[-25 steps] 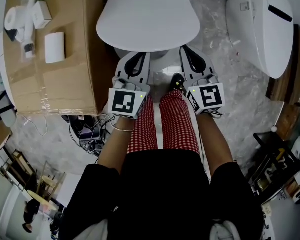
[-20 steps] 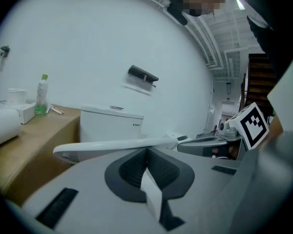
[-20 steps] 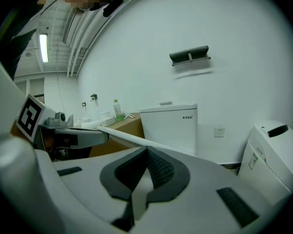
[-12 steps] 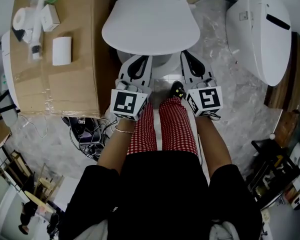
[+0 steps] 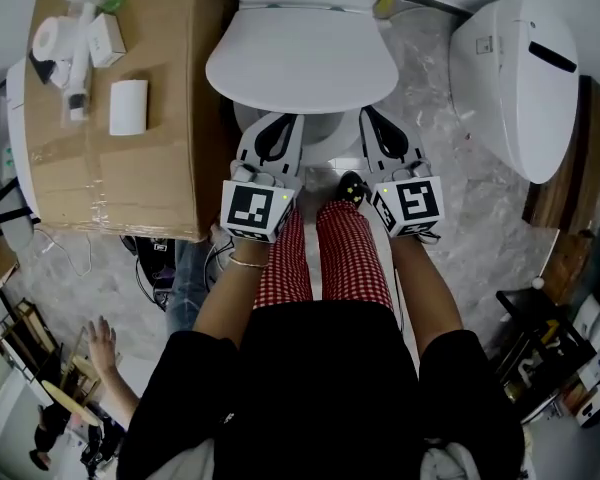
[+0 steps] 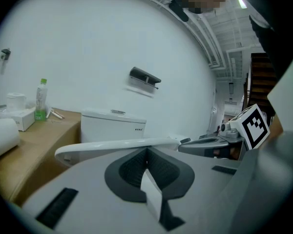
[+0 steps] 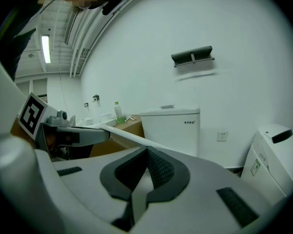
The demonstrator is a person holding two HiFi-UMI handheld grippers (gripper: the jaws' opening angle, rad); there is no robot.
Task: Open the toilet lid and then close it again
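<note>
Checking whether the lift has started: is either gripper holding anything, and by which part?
Nothing is held. The left gripper and the right gripper both have their fingers together with nothing between them. The lid lies closed ahead of them.

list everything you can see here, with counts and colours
toilet lid: one, white, closed, just ahead of both tools
cistern: one, white, behind the lid
cardboard box: one, brown, left of the toilet
toilet roll: one, white, far corner of the cardboard box
flat pack: one, white, on the cardboard box
bottle: one, green, on the cardboard box by the wall
second toilet: one, white, on the floor at right
cables: a tangle, dark, floor beside the cardboard box
another person's hand: one, lower left
trousers: red check, the wearer's legs
left tool: grey, shut, empty
right tool: grey, shut, empty
</note>
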